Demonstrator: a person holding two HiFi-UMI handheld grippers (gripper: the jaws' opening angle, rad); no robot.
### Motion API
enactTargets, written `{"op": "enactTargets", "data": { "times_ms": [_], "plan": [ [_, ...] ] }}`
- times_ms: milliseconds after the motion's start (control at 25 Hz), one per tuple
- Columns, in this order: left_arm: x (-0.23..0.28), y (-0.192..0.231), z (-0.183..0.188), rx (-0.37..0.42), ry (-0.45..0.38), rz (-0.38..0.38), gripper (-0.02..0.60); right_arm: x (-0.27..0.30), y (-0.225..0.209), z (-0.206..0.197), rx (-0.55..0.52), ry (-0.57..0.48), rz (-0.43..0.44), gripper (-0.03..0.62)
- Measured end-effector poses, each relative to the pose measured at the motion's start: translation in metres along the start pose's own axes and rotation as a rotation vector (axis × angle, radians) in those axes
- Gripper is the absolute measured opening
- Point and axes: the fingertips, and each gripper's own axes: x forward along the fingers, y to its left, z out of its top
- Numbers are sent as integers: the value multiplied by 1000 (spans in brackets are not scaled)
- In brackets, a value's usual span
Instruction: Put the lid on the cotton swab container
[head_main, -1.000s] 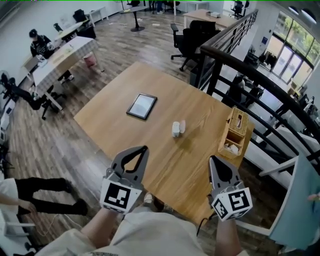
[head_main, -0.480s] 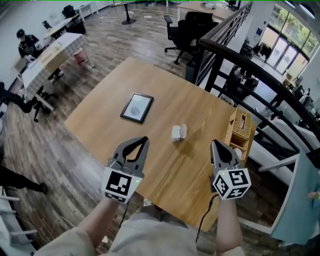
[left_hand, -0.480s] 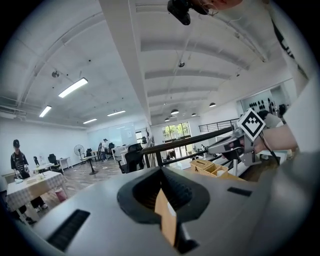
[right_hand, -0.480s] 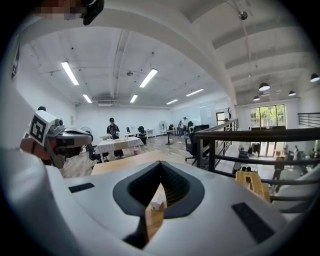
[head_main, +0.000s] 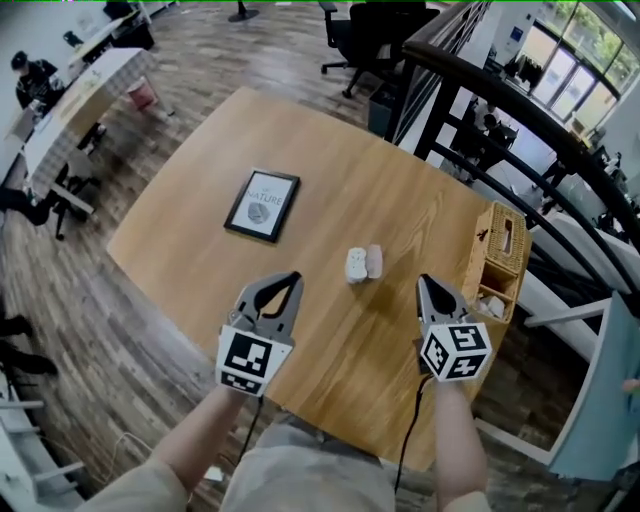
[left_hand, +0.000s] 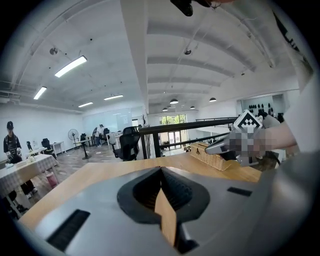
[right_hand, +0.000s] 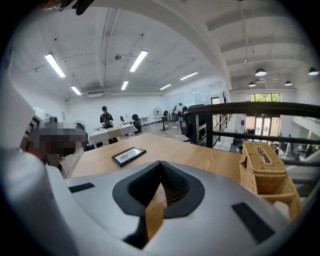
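Two small white pieces lie side by side near the middle of the wooden table (head_main: 330, 330): the cotton swab container (head_main: 355, 265) and a rounder white piece (head_main: 374, 262) touching its right side, probably the lid. They are too small to tell apart with certainty. My left gripper (head_main: 291, 278) hovers over the table's near part, short of the container and to its left, shut and empty. To the container's right, about level with the left one, my right gripper (head_main: 425, 282) is shut with nothing in it. Neither gripper view shows the container, only shut jaw tips (left_hand: 161, 171) (right_hand: 159, 165).
A black-framed picture (head_main: 262, 204) (right_hand: 129, 155) lies flat at the table's far left. A wicker basket (head_main: 500, 255) (right_hand: 262, 172) (left_hand: 212, 159) stands at the right edge, by a black railing (head_main: 520, 110). Office chairs and tables, with a person, are beyond.
Both grippers have moved forward from the near edge to over the table, closer to the white pieces. The pieces on the table have not moved.
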Motion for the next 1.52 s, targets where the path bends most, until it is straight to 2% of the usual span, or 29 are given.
{"op": "enactTargets", "data": {
  "times_ms": [360, 640, 720, 920, 1080, 1320, 1520],
  "plan": [
    [42, 14, -72, -34, 69, -13, 23, 83, -15, -62, 44, 90, 41, 25],
    [34, 24, -93, -67, 99, 5, 23, 128, 28, -66, 36, 150, 146, 25],
    [28, 26, -96, -74, 104, 9, 23, 131, 43, -59, -17, 147, 161, 25],
    [15, 25, -109, -97, 128, -3, 23, 140, 71, -57, -266, 178, 133, 25],
    [6, 23, -119, -113, 137, -5, 23, 142, 77, -61, -332, 210, 122, 25],
    [-5, 25, -119, -123, 134, 5, 23, 143, 78, -61, -333, 255, 127, 25],
    [-25, 33, -95, -106, 115, 17, 23, 110, 82, -23, -171, 106, 99, 25]
  ]
}}
